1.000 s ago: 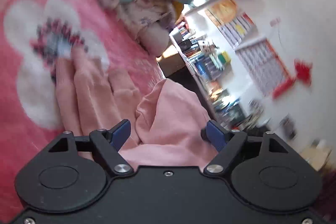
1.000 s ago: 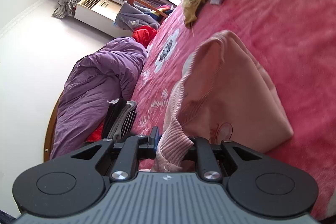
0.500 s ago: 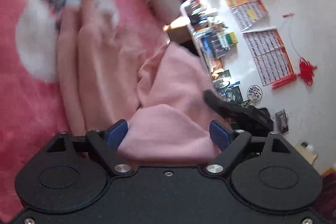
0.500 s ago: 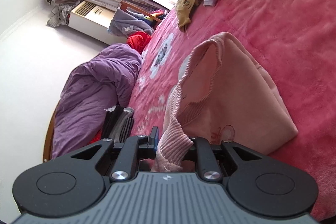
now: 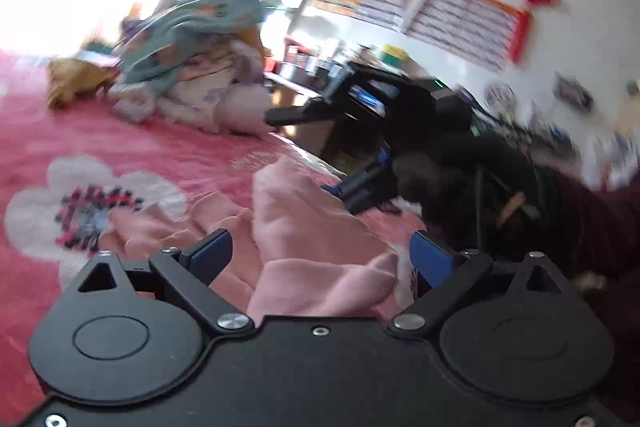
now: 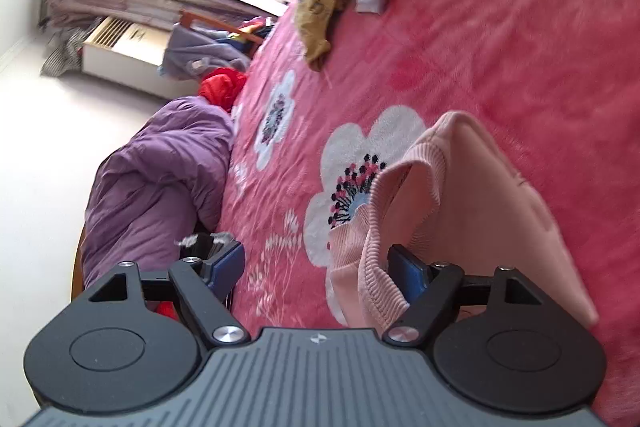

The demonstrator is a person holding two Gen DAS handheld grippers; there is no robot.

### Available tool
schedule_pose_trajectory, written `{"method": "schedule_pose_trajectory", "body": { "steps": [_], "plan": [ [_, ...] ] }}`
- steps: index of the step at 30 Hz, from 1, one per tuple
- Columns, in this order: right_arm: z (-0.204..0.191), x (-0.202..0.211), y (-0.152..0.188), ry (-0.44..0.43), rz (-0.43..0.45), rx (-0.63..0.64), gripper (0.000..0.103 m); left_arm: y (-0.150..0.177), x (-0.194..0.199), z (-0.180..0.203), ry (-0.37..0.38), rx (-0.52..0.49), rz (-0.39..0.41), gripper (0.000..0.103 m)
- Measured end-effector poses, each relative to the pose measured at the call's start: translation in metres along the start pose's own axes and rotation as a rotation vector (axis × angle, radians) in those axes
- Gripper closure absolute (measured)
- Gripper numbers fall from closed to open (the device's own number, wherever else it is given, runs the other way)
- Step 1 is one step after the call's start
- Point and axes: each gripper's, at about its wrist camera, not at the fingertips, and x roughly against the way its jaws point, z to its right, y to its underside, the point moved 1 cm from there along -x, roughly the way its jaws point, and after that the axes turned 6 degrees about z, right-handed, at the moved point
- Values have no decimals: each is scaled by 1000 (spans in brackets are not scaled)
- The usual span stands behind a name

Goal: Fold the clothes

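Note:
A pink sweater (image 6: 480, 195) lies bunched on the pink flowered blanket (image 6: 500, 47). My right gripper (image 6: 316, 267) is open. The sweater's ribbed hem (image 6: 376, 267) drapes against the inner side of its right finger, and the left finger stands free over the blanket. In the blurred left wrist view, my left gripper (image 5: 322, 257) is also open, low over the sweater (image 5: 304, 227), whose folds rise between the two fingers. The right gripper (image 5: 368, 183) shows as a dark shape past the sweater, at the bed's edge.
A heap of teal and white clothes (image 5: 192, 59) and a mustard garment (image 6: 320, 15) lie at the far end of the bed. A purple duvet (image 6: 160, 179) is bunched along one side. A dark sleeve (image 5: 592, 227) is at the right.
My right gripper has opened and let go of the ribbed hem it was shut on. The left gripper has swung round and stays open over the sweater.

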Motion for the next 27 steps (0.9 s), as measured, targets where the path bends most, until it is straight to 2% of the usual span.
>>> {"method": "schedule_pose_trajectory", "body": {
  "steps": [5, 10, 14, 15, 16, 17, 18, 21, 24, 25, 27],
  "plan": [
    [34, 19, 2, -21, -43, -135, 22, 22, -10, 22, -28, -274, -138, 7],
    [38, 18, 3, -26, -89, -163, 22, 44, -20, 44, -55, -547, -277, 8],
    [38, 15, 2, -44, -93, -194, 22, 49, -38, 51, -161, -743, -246, 13],
    [37, 14, 2, -50, -94, -203, 22, 49, -42, 52, -190, -791, -233, 26],
    [37, 13, 1, -53, -95, -211, 22, 43, -42, 48, -193, -753, -201, 29],
    [36, 13, 0, -54, -92, -217, 22, 31, -37, 39, -174, -648, -155, 29],
    [35, 13, -2, -60, -85, -220, 22, 17, -32, 27, -171, -526, -101, 29],
    [31, 19, -13, -99, -53, -234, 22, -7, -25, -40, -293, -80, -4, 28],
    [27, 27, -24, -137, -14, -226, 22, -7, -17, -88, -316, 248, 43, 29],
    [26, 29, -26, -134, -7, -200, 22, -7, -16, -96, -316, 293, 52, 29],
    [23, 33, -31, -126, 7, -146, 22, -8, -15, -95, -281, 295, 63, 29]
  ]
}}
